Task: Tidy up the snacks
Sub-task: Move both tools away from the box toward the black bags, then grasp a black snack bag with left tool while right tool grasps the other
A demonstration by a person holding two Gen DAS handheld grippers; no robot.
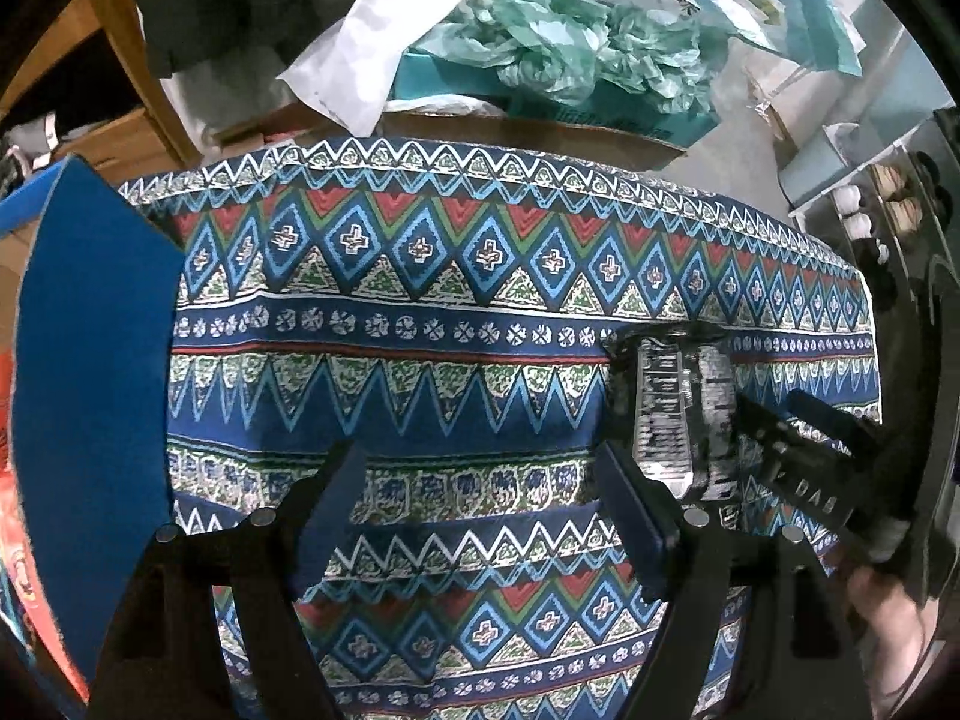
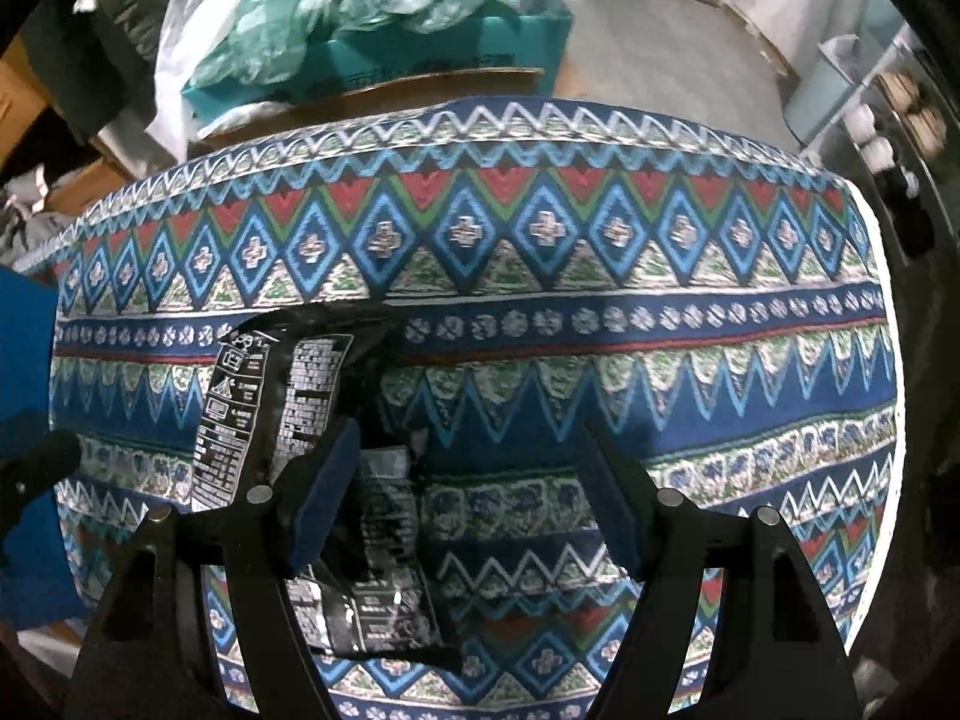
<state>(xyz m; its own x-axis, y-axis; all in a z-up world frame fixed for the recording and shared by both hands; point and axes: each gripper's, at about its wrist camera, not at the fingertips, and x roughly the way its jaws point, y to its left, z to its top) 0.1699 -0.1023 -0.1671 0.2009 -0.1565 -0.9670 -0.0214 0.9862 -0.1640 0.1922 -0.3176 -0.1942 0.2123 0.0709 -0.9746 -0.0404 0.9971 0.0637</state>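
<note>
A black snack packet [image 2: 282,420] with white print lies on the patterned tablecloth [image 2: 600,360], under and left of my right gripper [image 2: 468,480]. The right gripper is open, its left finger over the packet, holding nothing. In the left wrist view the same packet [image 1: 678,408] lies at the right, with the right gripper's black fingers [image 1: 810,450] beside it. My left gripper [image 1: 480,510] is open and empty above the cloth [image 1: 420,360]. A blue container wall [image 1: 90,390] stands at the left.
Behind the table stand a teal box with crumpled green plastic [image 1: 558,48], a white bag [image 1: 384,42] and cardboard boxes. A shelf with small white jars [image 1: 858,222] is at the far right. Orange packaging shows at the far left edge [image 1: 18,570].
</note>
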